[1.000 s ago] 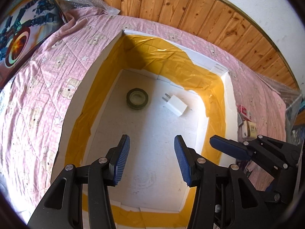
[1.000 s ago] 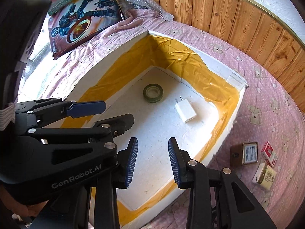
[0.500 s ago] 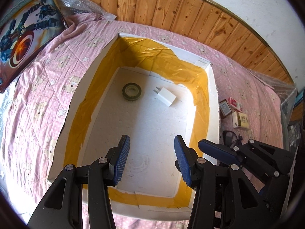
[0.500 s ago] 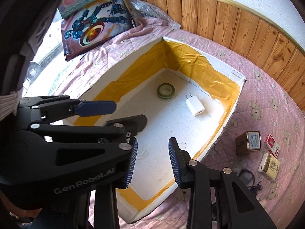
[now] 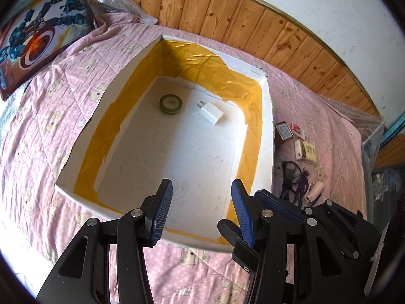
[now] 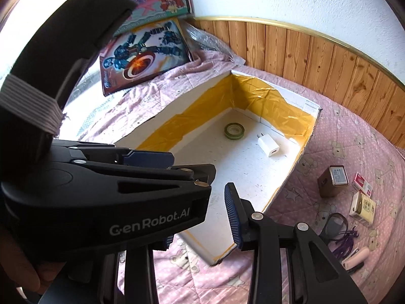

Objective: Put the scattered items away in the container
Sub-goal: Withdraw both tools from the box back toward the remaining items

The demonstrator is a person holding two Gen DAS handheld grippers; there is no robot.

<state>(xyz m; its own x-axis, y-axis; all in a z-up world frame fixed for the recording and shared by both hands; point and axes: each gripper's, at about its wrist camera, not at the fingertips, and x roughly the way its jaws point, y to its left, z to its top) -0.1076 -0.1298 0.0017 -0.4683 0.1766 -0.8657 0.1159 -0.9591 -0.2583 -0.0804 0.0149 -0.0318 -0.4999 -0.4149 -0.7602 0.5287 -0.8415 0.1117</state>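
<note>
While both sets of jaws are standing apart and holding nothing, the left gripper (image 5: 200, 202) and right gripper (image 6: 200, 210) are hovering over the near end of the container (image 5: 267, 116), a white box lined with yellow tape on the bed (image 5: 45, 116). Inside it, a tape roll (image 5: 170, 103) and a white charger (image 5: 210, 112) are lying at about twelve o'clock. Scattered items are waiting outside at two to three o'clock: a brown box (image 6: 331, 181), a red-and-white pack (image 6: 362, 183), a yellow pack (image 6: 362, 207), dark glasses with a purple cord (image 6: 336, 224) and a pale tube (image 6: 354, 257). Judging by position, the right gripper is nearer them. In the right wrist view, the left gripper's body is hiding the right gripper's left finger.
</note>
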